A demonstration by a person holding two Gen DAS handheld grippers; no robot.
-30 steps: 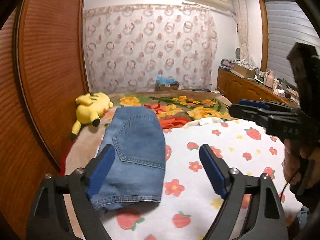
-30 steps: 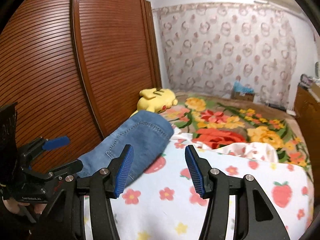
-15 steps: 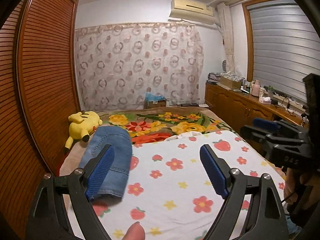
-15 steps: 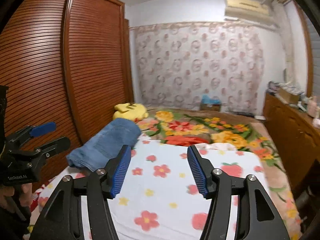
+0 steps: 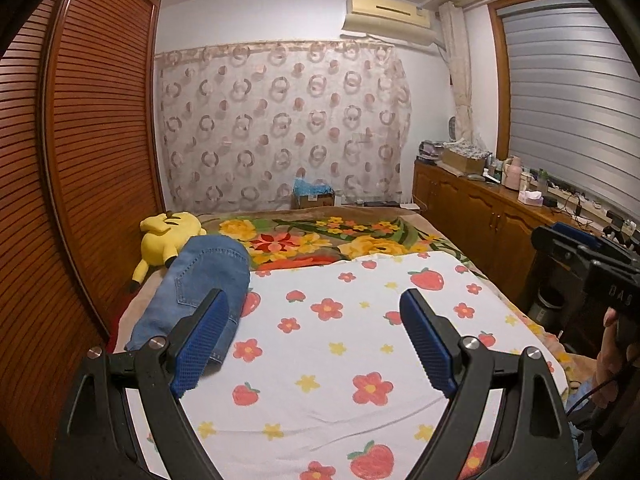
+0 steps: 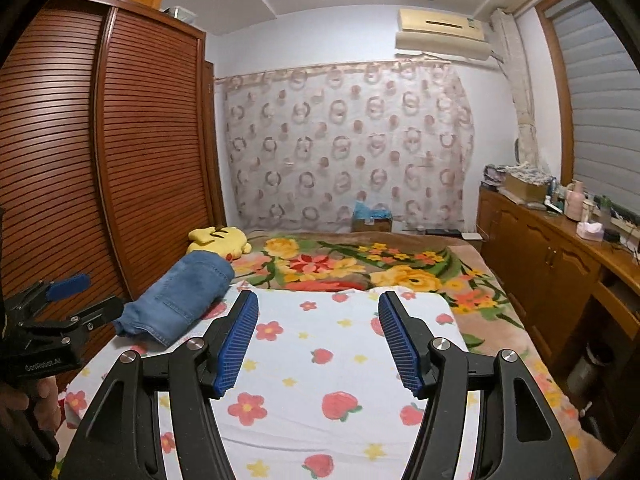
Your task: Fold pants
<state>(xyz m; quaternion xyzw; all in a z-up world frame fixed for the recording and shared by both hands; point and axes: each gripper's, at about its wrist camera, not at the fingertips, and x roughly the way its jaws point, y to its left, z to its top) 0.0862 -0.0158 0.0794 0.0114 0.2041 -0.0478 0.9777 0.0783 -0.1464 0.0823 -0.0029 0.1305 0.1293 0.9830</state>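
Observation:
The folded blue denim pants lie in a compact bundle at the left side of the bed, partly on the white flower-and-strawberry sheet. They also show in the right wrist view. My left gripper is open and empty, held above the sheet, its left finger in front of the pants' near end. My right gripper is open and empty above the sheet, right of the pants. Each gripper shows at the edge of the other's view: the right one, the left one.
A yellow plush toy lies beyond the pants. A floral blanket covers the far bed. A slatted wooden wardrobe runs along the left. A wooden cabinet with small items stands on the right. A curtain hangs at the back.
Both grippers have pulled back and up from the pants. The view has widened from close over the bundle to the whole bed. The pants have not moved.

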